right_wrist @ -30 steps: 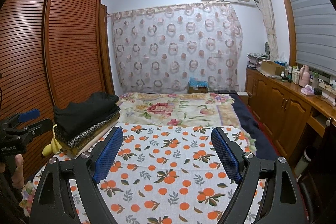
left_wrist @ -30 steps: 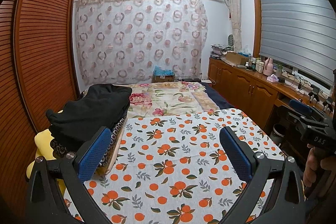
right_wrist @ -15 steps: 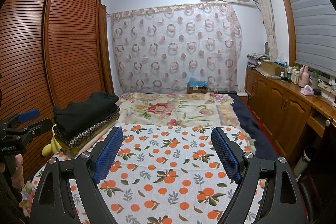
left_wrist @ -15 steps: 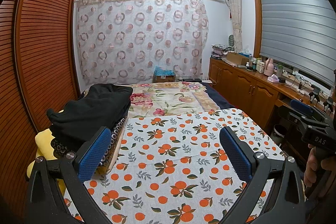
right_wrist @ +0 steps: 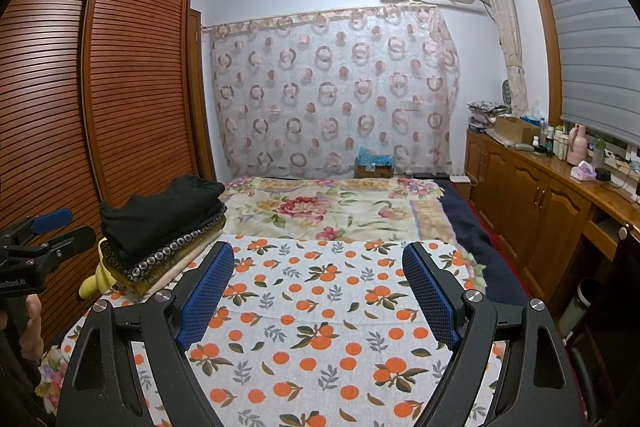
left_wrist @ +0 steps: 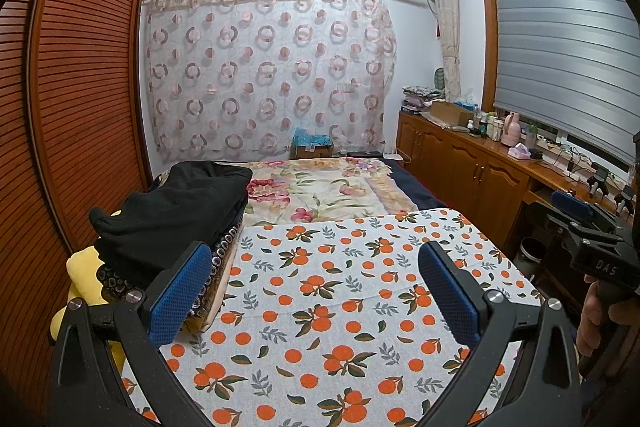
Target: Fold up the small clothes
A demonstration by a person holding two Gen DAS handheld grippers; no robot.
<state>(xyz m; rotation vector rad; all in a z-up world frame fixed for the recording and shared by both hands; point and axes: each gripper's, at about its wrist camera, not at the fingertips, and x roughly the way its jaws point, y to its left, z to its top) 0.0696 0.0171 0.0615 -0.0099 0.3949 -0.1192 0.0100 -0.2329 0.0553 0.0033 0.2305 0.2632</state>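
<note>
On the bed, both views: a white cloth printed with oranges (left_wrist: pixel 340 291) lies spread flat across the near half of the mattress, with a floral quilt (left_wrist: pixel 320 187) beyond it.
Left gripper: the left gripper (left_wrist: pixel 316 291) hangs above the orange-print cloth, jaws spread wide, nothing between the blue pads (left_wrist: pixel 178 291), no contact with the fabric.
Right gripper: the right gripper (right_wrist: pixel 318 293) also hangs above the same cloth, jaws spread wide and empty, its pads (right_wrist: pixel 428 293) apart from the fabric.
Folded stack, left view: a pile of folded clothes (left_wrist: pixel 168 219) sits at about 10 o'clock from the left gripper, on the left edge of the bed; a black garment is on top, a ring-patterned dark piece and tan layers beneath, something yellow (left_wrist: pixel 84 267) at the bottom. The left pad overlaps the pile's near corner in the picture; whether it touches, I cannot tell.
Folded stack, right view: the same pile (right_wrist: pixel 160 231) lies at about 10 o'clock from the right gripper, clearly apart from it.
Other gripper seen: in the left view the right gripper's body and the hand (left_wrist: pixel 600 315) holding it show at 3 o'clock; in the right view the left one and its hand (right_wrist: pixel 30 323) show at 9 o'clock.
Surroundings: a louvred wooden wardrobe (right_wrist: pixel 80 107) at 9 o'clock, a ring-patterned curtain (right_wrist: pixel 336 95) at 12 o'clock, a wooden sideboard (right_wrist: pixel 540 195) at 3 o'clock.
</note>
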